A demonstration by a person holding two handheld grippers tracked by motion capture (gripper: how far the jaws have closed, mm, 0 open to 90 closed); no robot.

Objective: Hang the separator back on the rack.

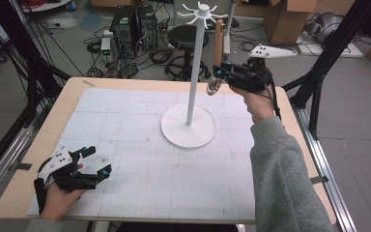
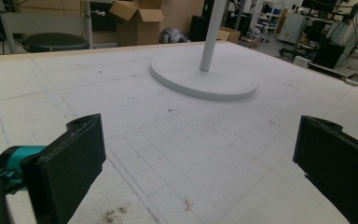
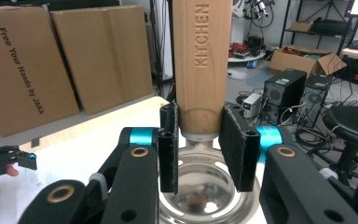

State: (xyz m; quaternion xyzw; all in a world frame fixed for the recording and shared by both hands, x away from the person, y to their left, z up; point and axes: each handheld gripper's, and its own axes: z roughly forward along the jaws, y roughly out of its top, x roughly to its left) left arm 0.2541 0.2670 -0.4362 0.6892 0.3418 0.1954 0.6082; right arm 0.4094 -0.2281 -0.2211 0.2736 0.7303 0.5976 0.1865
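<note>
Right gripper [image 3: 200,154] is clamped on the wooden handle [image 3: 200,60] of a slotted spoon [image 1: 214,85], held upright, metal bowl down; the rack's hooks [image 1: 202,12] sit just left and above, pole [image 1: 195,67] beside it. Left gripper [image 1: 94,162] is parked wide and empty on the mat [image 1: 140,145], well apart.

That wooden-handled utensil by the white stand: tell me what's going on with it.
A person holds a gripper in each hand. The right gripper is clamped on the wooden handle of a kitchen utensil, which is stamped KITCHEN, with its metal slotted head below the jaws. It is held up in the air beside the pole of the white hook stand, not yet hung. The left gripper rests open on the mat, holding nothing.
</note>
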